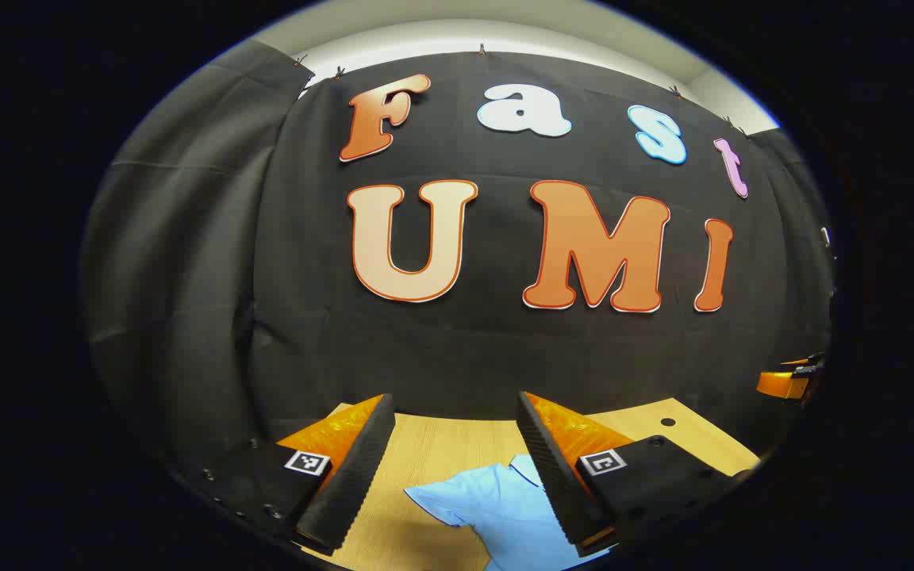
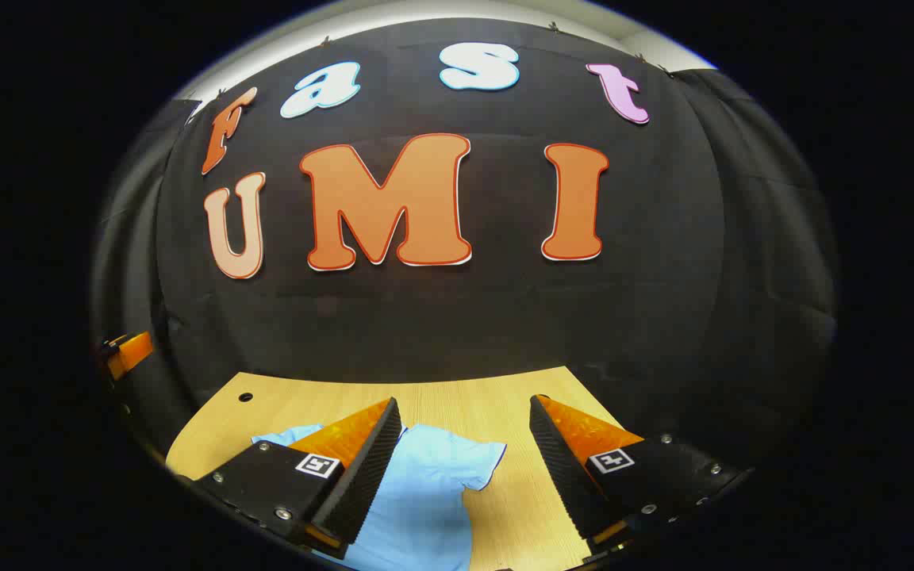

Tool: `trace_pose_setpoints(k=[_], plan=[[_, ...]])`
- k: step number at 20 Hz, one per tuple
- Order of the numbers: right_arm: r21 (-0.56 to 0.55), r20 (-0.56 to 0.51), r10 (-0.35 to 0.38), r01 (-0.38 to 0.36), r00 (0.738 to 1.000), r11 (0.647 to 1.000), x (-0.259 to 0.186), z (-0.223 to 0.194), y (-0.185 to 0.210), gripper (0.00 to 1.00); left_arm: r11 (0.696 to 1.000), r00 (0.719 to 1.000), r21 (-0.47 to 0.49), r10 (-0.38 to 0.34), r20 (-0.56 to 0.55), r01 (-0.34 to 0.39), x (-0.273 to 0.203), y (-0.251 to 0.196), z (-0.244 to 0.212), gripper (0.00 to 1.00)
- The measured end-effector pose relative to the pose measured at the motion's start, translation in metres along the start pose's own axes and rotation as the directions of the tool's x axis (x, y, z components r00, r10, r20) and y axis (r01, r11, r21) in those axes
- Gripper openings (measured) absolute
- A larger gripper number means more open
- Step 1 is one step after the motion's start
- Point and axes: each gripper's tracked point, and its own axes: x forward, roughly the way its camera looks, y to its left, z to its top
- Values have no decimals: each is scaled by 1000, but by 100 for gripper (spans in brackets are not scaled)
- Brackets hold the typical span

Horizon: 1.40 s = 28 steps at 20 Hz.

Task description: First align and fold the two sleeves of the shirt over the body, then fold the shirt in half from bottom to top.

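- Here the light blue shirt (image 2: 425, 492) lies flat on the wooden table (image 2: 465, 396), near the table's front edge, with its short sleeves spread out to either side.
- In the right gripper view one sleeve (image 2: 481, 464) points toward the gap between that gripper's fingers; the other sleeve is partly hidden behind one finger.
- In the left gripper view the shirt (image 1: 497, 507) shows a sleeve (image 1: 433, 501) and part of the collar (image 1: 527, 468) beside one finger.
- The left gripper (image 1: 453, 464) hovers above the table with its jaws wide apart, holding nothing.
- The right gripper (image 2: 461, 468) likewise hangs over the shirt, jaws spread, touching no cloth.
- The table has a small round hole (image 2: 245, 396) near a far corner, and the black booth wall (image 2: 457, 317) stands behind it.
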Motion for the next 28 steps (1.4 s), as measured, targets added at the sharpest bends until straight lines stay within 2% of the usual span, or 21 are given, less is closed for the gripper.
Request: trace_pose_setpoints(k=[5, 8, 14, 19, 21, 25, 26, 27, 28], plan=[[2, -27, 13, -13, 1000, 1000, 15, -4, -1, 98, 1000, 1000, 3, 20, -8, -20, 10, 0, -1, 96], [-15, -32, 21, -22, 999, 1000, 24, -6, -2, 98, 999, 999, 6, 34, -5, -34, 15, -2, -1, 99], [-21, -49, 55, -56, 997, 998, 39, -12, -9, 98, 998, 998, 5, 57, 13, -57, 17, -14, 5, 96], [-14, -118, 54, -56, 992, 998, 57, -33, -17, 98, 996, 996, -4, 86, 19, -86, 27, -14, 3, 99], [-10, -160, 40, -43, 986, 999, 62, -42, -21, 98, 997, 997, -9, 72, 10, -72, 35, -15, -1, 99], [-10, -279, -1, -2, 960, 1000, 86, -69, -29, 98, 999, 999, 16, 43, -16, -43, 54, -11, -8, 99], [-10, -318, -10, 7, 948, 1000, 93, -78, -31, 98, 999, 999, 20, 41, -17, -41, 57, -8, -10, 99], [-19, -371, -27, 21, 928, 1000, 99, -92, -35, 98, 999, 999, 22, 42, -18, -42, 60, -4, -10, 96], [-33, -425, -47, 37, 904, 999, 106, -107, -42, 98, 999, 999, 22, 42, -23, -42, 63, 1, -14, 99]])
